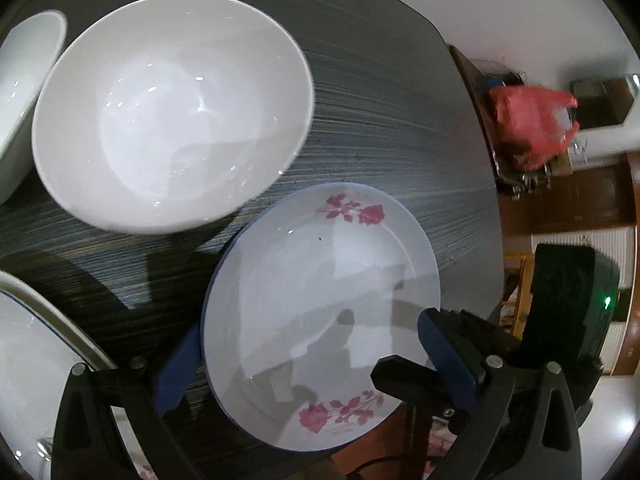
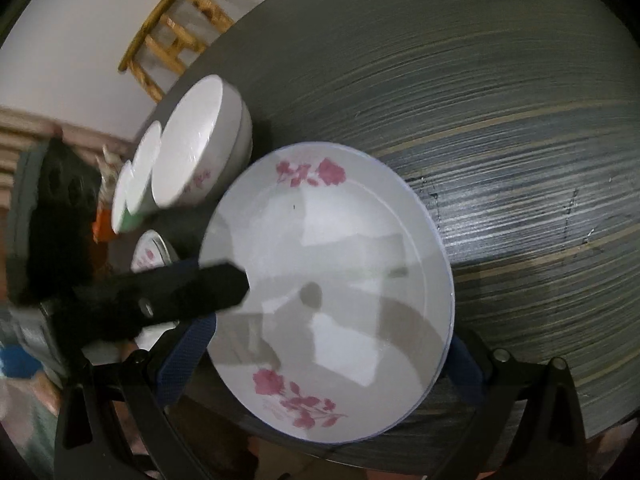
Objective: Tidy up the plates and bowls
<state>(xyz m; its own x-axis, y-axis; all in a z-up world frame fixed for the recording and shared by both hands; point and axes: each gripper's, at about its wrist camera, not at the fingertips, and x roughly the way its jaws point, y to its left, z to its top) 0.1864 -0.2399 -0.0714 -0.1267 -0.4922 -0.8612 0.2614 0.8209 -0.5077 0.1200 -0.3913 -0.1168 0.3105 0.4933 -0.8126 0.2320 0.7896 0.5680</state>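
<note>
A white plate with pink flowers and a thin blue rim (image 1: 320,280) (image 2: 328,264) fills the space between the fingers of both grippers, over the dark striped table (image 1: 380,100) (image 2: 500,120). My left gripper (image 1: 312,360) is spread wide, its left blue finger (image 1: 180,364) behind the plate's edge and its right one lying over the rim. My right gripper (image 2: 324,356) is also spread wide, both blue fingers (image 2: 188,356) partly hidden under the plate's edges. A large white bowl (image 1: 172,112) stands just beyond the plate.
Another white bowl (image 1: 28,96) and a blue-rimmed plate (image 1: 36,340) sit at the left. Stacked flowered bowls (image 2: 200,144), smaller bowls (image 2: 136,184) and a small flowered dish (image 2: 152,252) line the table's edge. Off the table are a wooden chair (image 2: 176,32) and a red bag (image 1: 532,124).
</note>
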